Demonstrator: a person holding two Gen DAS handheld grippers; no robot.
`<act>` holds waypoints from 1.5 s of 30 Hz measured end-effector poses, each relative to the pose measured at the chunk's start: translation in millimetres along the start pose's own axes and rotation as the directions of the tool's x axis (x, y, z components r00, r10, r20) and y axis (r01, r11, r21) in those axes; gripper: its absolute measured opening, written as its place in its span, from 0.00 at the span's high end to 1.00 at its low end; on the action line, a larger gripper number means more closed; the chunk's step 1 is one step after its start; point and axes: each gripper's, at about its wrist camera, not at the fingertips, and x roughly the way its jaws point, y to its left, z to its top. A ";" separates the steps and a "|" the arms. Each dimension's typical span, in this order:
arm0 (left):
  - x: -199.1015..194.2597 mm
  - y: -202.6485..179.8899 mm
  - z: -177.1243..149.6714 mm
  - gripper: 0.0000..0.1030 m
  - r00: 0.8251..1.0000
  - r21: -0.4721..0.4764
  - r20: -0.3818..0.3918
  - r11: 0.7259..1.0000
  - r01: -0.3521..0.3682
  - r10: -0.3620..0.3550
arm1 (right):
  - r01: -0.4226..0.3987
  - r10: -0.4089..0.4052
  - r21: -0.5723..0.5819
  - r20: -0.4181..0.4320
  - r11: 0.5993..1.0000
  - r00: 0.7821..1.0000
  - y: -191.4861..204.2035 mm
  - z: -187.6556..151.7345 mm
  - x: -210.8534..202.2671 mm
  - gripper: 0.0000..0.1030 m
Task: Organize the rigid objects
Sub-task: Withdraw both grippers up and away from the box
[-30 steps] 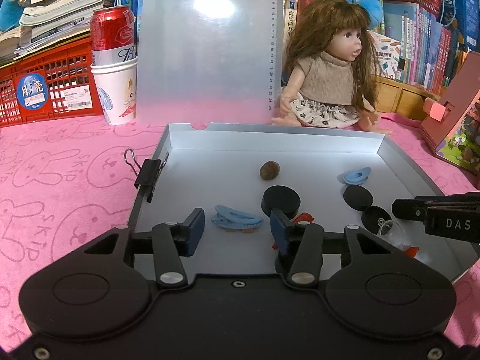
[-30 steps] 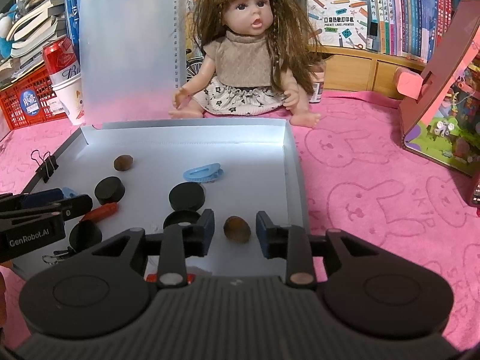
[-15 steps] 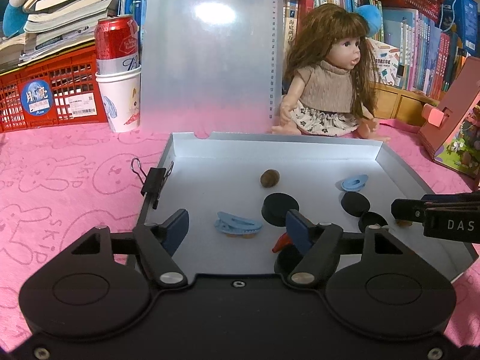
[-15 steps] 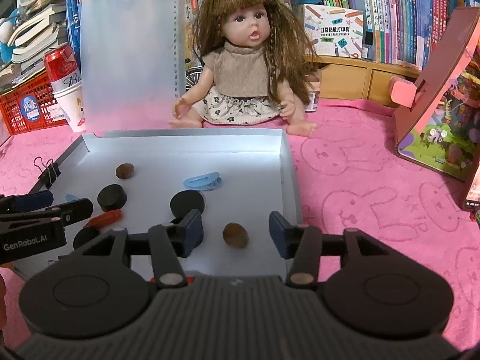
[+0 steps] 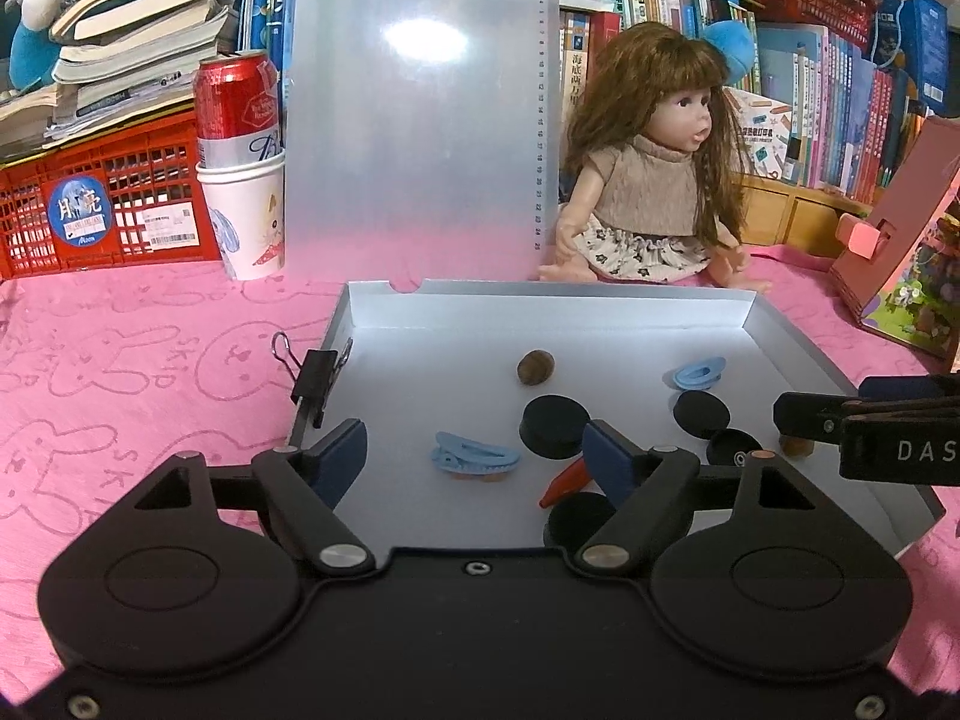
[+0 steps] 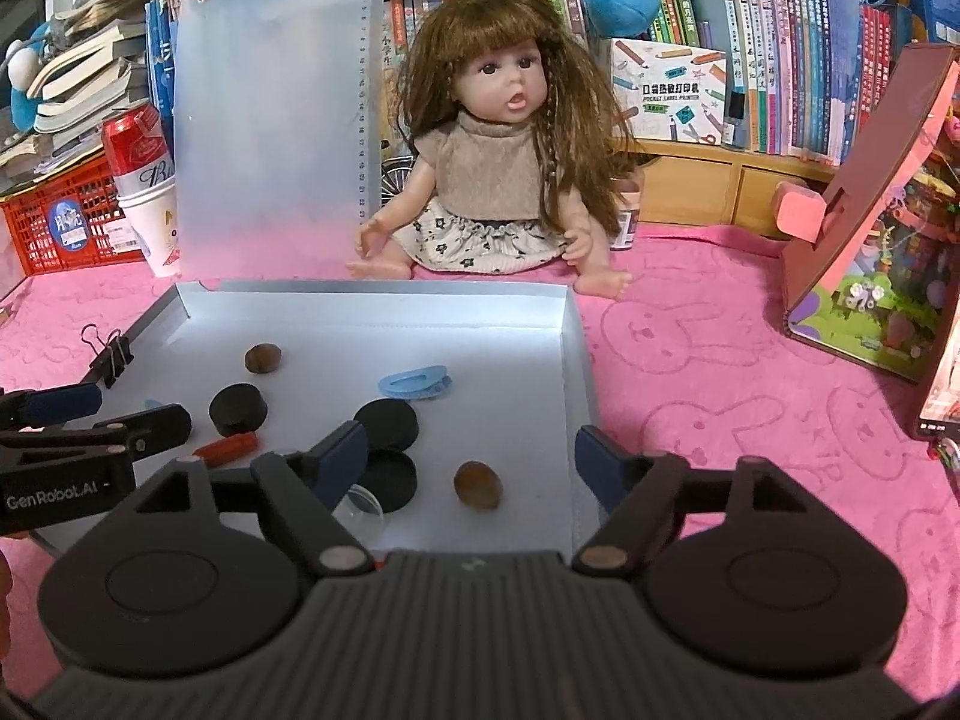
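A shallow grey tray (image 6: 576, 354) lies on a pink tabletop (image 6: 720, 372), with a doll (image 6: 498, 180) sitting just behind it. Inside the tray are two brown nuts (image 6: 262, 357) (image 6: 477, 483), black round caps (image 6: 238, 408), two blue hair clips (image 6: 415, 383) (image 5: 474, 455) and a red piece (image 6: 227, 449). The left gripper (image 5: 474, 456) is spread wide above the tray's near left side, framing one blue clip. The right gripper (image 6: 471, 459) is spread wide above the tray's near right corner, empty, with a nut between its fingers.
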 end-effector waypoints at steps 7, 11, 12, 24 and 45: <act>-5.7 1.1 -1.2 0.24 1.000 0.004 -0.002 1.000 0.005 -0.005 | 0.007 -0.007 0.014 0.008 1.000 1.000 -4.1 -0.9 -6.9 0.15; -13.6 1.4 -2.4 0.24 1.000 0.001 0.003 1.000 0.015 -0.015 | 0.009 -0.010 0.020 0.013 1.000 1.000 -4.9 -0.5 -11.7 0.15; -16.4 1.6 -2.8 0.23 1.000 0.000 0.006 1.000 0.018 -0.018 | 0.010 -0.011 0.022 0.015 1.000 1.000 -4.9 -0.6 -13.4 0.15; -39.3 1.4 -7.7 0.23 1.000 0.003 0.016 1.000 0.023 -0.023 | 0.025 -0.026 0.019 0.038 1.000 0.999 0.3 -7.2 -33.8 0.13; -104.9 2.5 -61.3 0.22 0.999 0.005 0.045 1.000 0.016 -0.016 | 0.052 -0.054 0.019 0.111 0.998 0.992 17.1 -63.1 -89.2 0.00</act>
